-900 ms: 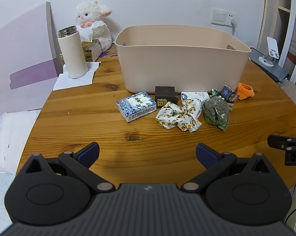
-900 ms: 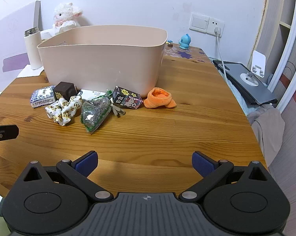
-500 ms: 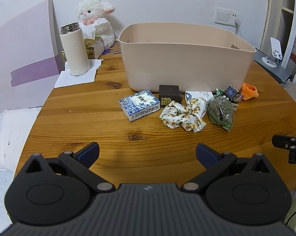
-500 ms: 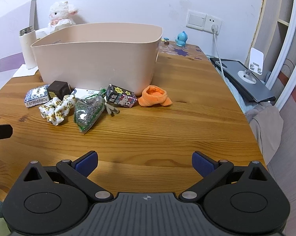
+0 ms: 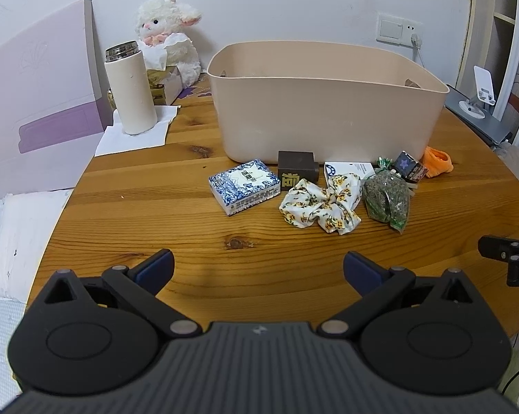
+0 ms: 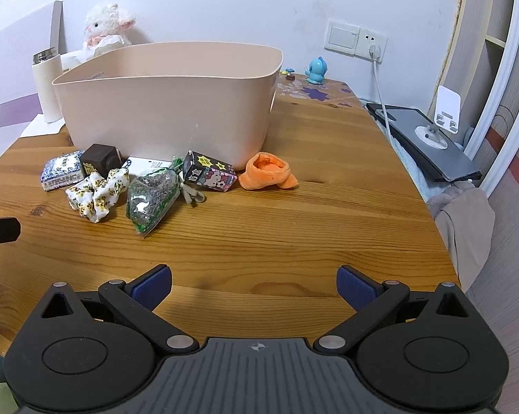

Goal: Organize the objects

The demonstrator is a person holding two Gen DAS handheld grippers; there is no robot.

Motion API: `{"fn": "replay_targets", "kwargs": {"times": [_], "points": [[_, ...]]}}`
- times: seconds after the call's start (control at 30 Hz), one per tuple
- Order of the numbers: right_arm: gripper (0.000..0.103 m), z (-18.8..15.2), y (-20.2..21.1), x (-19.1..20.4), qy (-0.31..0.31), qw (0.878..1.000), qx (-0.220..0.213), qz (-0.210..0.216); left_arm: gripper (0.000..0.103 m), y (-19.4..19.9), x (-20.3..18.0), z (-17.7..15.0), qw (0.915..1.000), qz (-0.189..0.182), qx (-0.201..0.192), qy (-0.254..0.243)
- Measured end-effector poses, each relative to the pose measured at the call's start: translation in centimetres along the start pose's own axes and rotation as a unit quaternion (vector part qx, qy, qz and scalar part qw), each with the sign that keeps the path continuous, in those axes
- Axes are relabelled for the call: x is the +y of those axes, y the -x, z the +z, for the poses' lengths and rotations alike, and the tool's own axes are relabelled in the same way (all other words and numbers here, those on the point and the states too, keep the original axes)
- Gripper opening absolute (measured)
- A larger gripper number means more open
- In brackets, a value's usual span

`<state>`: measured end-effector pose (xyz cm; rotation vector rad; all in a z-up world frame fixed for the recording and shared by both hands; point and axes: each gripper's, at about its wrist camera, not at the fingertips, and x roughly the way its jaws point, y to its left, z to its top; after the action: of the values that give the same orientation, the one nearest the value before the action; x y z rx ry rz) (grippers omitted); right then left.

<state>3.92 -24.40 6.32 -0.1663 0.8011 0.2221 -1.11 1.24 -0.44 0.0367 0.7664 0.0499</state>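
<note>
Left wrist view: our left gripper (image 5: pixel 258 265) hangs over bare table (image 5: pixel 138 214), fingers wide apart, empty. The blue-patterned box (image 5: pixel 244 186), floral scrunchie (image 5: pixel 319 204) and herb bag (image 5: pixel 387 200) lie just before the beige bin (image 5: pixel 325 117).

Right wrist view: right gripper (image 6: pixel 254 284) likewise spread, empty. Orange cloth (image 6: pixel 269 171) nearest. We judge sorting not yet begun; next, reach, pinch one item, lift over the bin's rim.

A white wall (image 6: pixel 224 3) fills the upper frame, bearing a switch and socket panel (image 6: pixel 355 40) at upper right. A round wooden table (image 6: pixel 294 214) spans the middle; white shelving (image 6: pixel 501 51) stands at far right.
</note>
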Motion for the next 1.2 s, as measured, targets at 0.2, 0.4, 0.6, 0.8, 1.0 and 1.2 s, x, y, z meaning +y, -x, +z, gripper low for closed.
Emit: {"fn": "replay_targets", "kwargs": {"times": [0.2,0.4,0.6,0.8,1.0,1.2], "points": [[0.103,-0.02,-0.02,0.03,0.002,1.000,0.000,0.001,0.103,-0.05,-0.09,-0.01,1.0000,0.000,0.001,-0.001],[0.103,0.01,0.03,-0.01,0.003,1.000,-0.002,0.000,0.103,-0.11,-0.28,-0.09,1.0000,0.002,0.001,-0.002],[0.103,0.12,0.25,-0.10,0.006,1.000,-0.004,-0.001,0.103,-0.15,-0.65,0.20,1.0000,0.002,-0.001,-0.007],[0.103,0.22,0.16,-0.38,0.007,1.000,-0.002,-0.003,0.103,-0.31,-0.81,0.27,1.0000,0.002,0.002,-0.009],[0.103,0.17,-0.03,-0.54,0.007,1.000,-0.002,-0.006,0.103,-0.49,-0.51,0.32,1.0000,0.006,0.004,-0.005],[0.103,0.21,-0.16,-0.66,0.005,1.000,-0.005,-0.006,0.103,-0.71,-0.22,0.45,0.9999,0.010,0.004,-0.002]]}}
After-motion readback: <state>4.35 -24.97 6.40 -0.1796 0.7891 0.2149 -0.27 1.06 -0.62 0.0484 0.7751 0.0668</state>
